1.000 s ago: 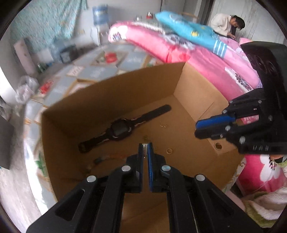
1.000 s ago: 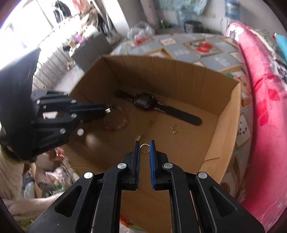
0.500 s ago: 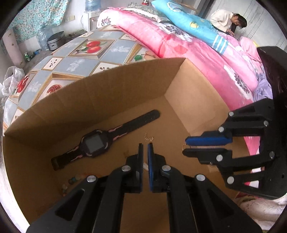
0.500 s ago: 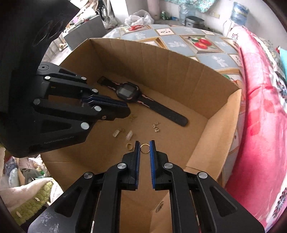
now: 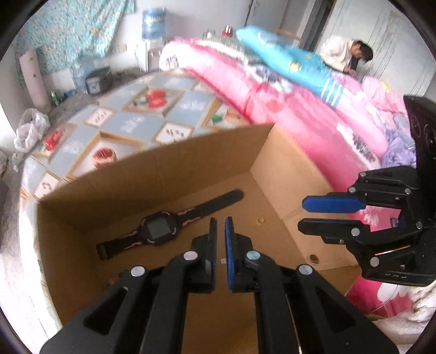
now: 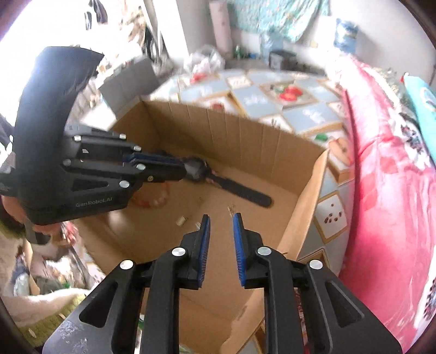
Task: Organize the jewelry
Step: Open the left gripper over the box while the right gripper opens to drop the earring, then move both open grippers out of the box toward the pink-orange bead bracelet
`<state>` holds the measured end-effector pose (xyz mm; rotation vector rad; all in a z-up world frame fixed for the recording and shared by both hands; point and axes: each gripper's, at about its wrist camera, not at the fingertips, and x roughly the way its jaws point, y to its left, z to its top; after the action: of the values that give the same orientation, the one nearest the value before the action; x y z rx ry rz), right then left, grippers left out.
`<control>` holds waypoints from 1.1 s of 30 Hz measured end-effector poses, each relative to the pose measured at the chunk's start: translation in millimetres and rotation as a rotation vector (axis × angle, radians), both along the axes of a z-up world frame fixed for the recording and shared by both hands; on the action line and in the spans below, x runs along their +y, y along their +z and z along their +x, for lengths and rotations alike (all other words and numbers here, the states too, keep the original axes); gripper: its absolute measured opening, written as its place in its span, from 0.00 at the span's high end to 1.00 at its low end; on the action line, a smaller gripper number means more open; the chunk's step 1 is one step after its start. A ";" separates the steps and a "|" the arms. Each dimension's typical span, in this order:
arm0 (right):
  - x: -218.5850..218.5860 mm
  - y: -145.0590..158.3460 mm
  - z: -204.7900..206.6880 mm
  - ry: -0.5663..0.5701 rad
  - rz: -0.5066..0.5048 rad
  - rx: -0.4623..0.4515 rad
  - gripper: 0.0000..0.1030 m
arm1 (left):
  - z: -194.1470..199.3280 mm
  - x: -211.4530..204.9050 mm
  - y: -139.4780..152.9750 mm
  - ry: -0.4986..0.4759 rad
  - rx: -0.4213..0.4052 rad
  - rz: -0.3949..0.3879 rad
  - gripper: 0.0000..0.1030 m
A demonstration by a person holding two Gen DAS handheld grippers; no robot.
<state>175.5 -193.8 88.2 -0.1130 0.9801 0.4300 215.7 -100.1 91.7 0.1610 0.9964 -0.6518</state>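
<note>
An open cardboard box (image 5: pixel 169 168) (image 6: pixel 245 128) holds a black watch with a pink-trimmed strap (image 5: pixel 160 228) (image 6: pixel 234 190), a beaded bracelet (image 6: pixel 152 200) and several small gold pieces (image 5: pixel 260 220) (image 6: pixel 181 220) on its floor. My left gripper (image 5: pixel 220 222) is shut with nothing seen between its pads, above the box near the watch; it also shows in the right wrist view (image 6: pixel 174 166). My right gripper (image 6: pixel 220 217) is open and empty above the box's right side; it also shows in the left wrist view (image 5: pixel 305 215).
The box stands on a mat with fruit-pattern tiles (image 5: pixel 141 119). A pink quilt (image 5: pixel 286 114) (image 6: pixel 381 168) lies along the right of the box. A person (image 5: pixel 346 54) sits at the far right. A water bottle (image 5: pixel 154 20) and bags stand by the far wall.
My right gripper has opened and the small gold ring it held is gone from between its pads. Both grippers have risen and pulled back from the box floor.
</note>
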 end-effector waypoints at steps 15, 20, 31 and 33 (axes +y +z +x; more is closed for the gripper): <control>-2.9 26.0 -110.4 -0.075 0.390 -0.245 0.67 | -133.6 93.3 43.2 0.122 -0.284 -0.132 0.46; -22.9 16.9 -138.6 -0.134 0.371 -0.281 0.67 | -175.4 118.3 25.7 0.148 -0.295 -0.193 0.40; -36.1 -55.7 -152.4 -0.205 0.228 -0.139 0.70 | -217.1 86.2 -55.3 0.109 -0.262 -0.106 0.39; -26.9 -74.2 -146.4 -0.196 0.173 -0.114 0.71 | -219.4 69.8 -75.5 0.085 -0.247 -0.071 0.39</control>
<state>29.1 -220.7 14.0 0.1130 0.8296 0.3230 -3.7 -30.3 16.2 0.1322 0.7370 -0.5736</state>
